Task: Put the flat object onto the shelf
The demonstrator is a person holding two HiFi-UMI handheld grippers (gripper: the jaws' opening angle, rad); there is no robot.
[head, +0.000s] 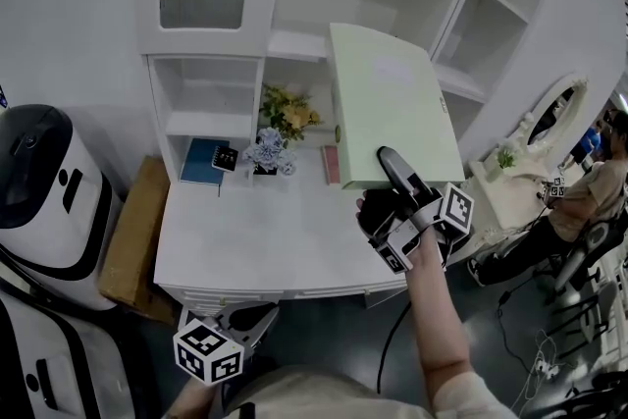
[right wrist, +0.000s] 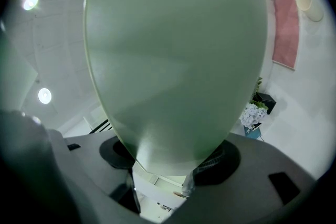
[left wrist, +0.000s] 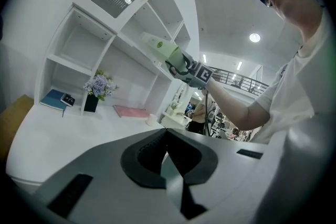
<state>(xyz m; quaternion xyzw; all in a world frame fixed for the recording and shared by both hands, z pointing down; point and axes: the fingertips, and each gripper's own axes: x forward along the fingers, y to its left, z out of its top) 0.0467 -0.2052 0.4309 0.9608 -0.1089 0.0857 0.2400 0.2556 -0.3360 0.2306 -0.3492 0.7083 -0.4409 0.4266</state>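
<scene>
R gripper [head: 389, 158] clamped on near edge of pale green flat board [head: 391, 98]. Board tilted, airborne, in front of white shelf unit [head: 294, 45] open bays, clear of white desk [head: 275, 240] below. L gripper [left wrist: 167, 132] jaws together, holding nothing, low by desk front. Desk rear: flower vase [head: 270, 152], pink book [head: 331, 164].

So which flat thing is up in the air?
The pale green board, held in the right gripper; the pink mat and blue book lie on the desk.

Pale green flat board [head: 392, 103], aloft, tilted, in front of white shelf [head: 294, 44]
</scene>
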